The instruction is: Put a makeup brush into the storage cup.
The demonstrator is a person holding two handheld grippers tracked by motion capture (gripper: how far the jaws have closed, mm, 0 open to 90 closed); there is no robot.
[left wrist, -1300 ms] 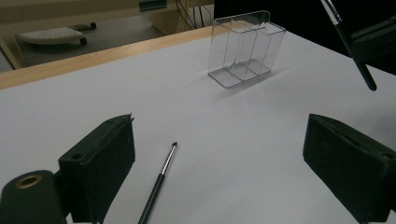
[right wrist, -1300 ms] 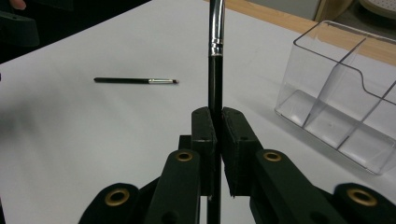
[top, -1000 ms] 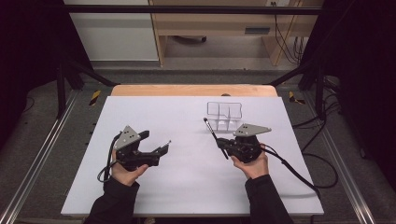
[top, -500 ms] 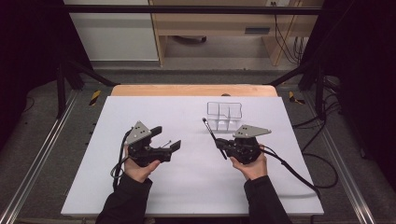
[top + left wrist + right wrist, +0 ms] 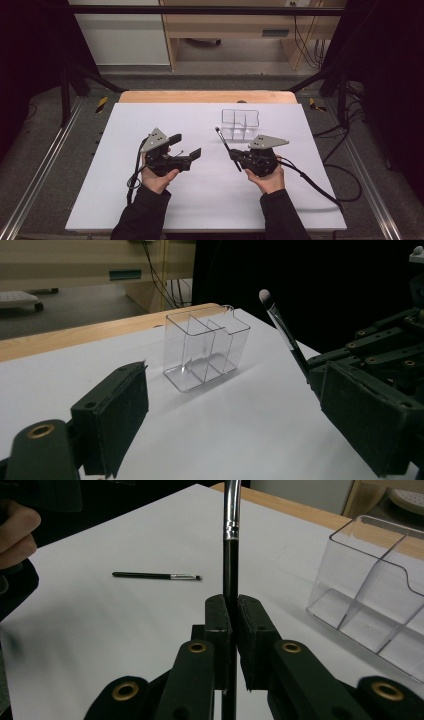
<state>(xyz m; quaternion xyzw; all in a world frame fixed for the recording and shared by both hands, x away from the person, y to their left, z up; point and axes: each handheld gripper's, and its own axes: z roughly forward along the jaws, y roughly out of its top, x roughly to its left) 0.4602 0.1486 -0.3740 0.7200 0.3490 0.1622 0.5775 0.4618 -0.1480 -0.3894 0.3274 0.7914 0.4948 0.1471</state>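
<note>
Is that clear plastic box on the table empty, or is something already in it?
Empty. The clear organizer stands upright, and its compartments show bare bottoms through the walls.

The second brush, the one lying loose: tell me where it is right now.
In the right gripper view the loose brush lies flat on the white table, left of the held brush. In the high view it lies between the left gripper's open jaws.
</note>
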